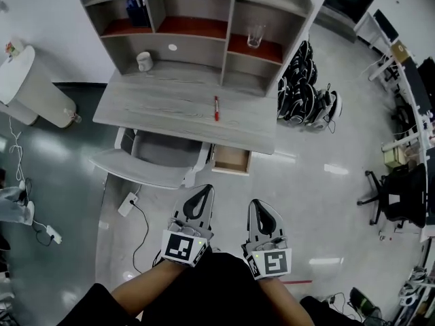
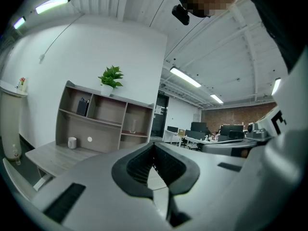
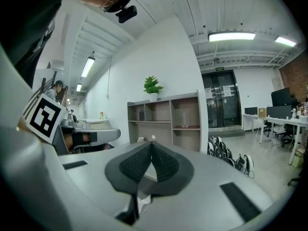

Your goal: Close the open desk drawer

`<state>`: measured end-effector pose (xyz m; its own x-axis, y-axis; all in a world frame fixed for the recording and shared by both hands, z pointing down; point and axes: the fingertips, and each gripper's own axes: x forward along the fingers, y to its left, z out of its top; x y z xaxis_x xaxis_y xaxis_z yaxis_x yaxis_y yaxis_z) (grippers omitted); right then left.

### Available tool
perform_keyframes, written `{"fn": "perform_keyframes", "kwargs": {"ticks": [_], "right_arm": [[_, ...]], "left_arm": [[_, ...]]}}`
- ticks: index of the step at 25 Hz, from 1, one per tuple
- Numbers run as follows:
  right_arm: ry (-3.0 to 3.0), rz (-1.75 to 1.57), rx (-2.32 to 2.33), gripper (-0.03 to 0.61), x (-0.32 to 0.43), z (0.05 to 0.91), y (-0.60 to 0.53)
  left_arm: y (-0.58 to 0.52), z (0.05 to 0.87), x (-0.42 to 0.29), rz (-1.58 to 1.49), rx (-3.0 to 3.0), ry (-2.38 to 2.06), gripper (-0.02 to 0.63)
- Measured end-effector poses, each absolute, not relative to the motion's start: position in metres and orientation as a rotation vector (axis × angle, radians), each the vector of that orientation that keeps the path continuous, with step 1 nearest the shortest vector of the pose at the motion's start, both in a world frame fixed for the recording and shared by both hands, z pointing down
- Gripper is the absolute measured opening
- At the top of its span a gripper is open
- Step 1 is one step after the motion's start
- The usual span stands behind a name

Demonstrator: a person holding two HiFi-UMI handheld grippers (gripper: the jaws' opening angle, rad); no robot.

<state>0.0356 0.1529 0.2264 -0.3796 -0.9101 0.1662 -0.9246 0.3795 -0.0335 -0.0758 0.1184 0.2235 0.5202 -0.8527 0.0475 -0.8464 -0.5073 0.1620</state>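
A: Task thing first, where does it sit

B: The small open drawer with a pale wood box [image 1: 231,160] hangs out from under the front edge of the grey wood-grain desk [image 1: 170,107], towards its right end and just beside the grey padded chair [image 1: 163,156]. Both grippers are well short of it, over the glossy floor

A: Jaws

B: The left gripper [image 1: 204,189] has its jaws pressed together with nothing between them, and the right gripper [image 1: 256,202] is the same. The gripper views show ribbed black pads meeting at a point inside smooth grey plastic shells

A: What could go wrong from here

B: Judgement only. Closed tips make a narrow, hard contact, so a push off the centre of the flat drawer front could skew the box on its runners and jam it. Smooth plastic on smooth board could also slide off sideways. The left gripper has the chair close to its likely path and might knock it. A white power strip [image 1: 128,204] lies on the floor at the person's left, something for a foot to catch

A: Anything on top at risk

B: A thin red pen [image 1: 216,107] lies loose on the desktop above the drawer, and a hard slam might roll it. The white ceramic mug [image 1: 143,61] and clear glass [image 1: 254,37] stand back in the shelf unit, well apart from it
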Motion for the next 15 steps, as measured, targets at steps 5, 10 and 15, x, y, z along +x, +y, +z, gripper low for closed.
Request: {"fn": "perform_keyframes", "kwargs": {"ticks": [5,10,15], "right_arm": [[-2.489,0.133,1.681,0.015,0.022,0.217,0.112],[-2.502,0.086,1.646,0.015,0.005,0.208,0.08],[-2.479,0.095,1.705,0.015,0.014,0.205,0.056]], "left_arm": [[0.081,0.234,-0.087,-0.04,2.601,-1.429,0.012],[0.052,0.23,-0.1,-0.048,2.602,-1.423,0.012],[0.034,0.24,-0.101,0.003,2.645,-1.382,0.012]]}}
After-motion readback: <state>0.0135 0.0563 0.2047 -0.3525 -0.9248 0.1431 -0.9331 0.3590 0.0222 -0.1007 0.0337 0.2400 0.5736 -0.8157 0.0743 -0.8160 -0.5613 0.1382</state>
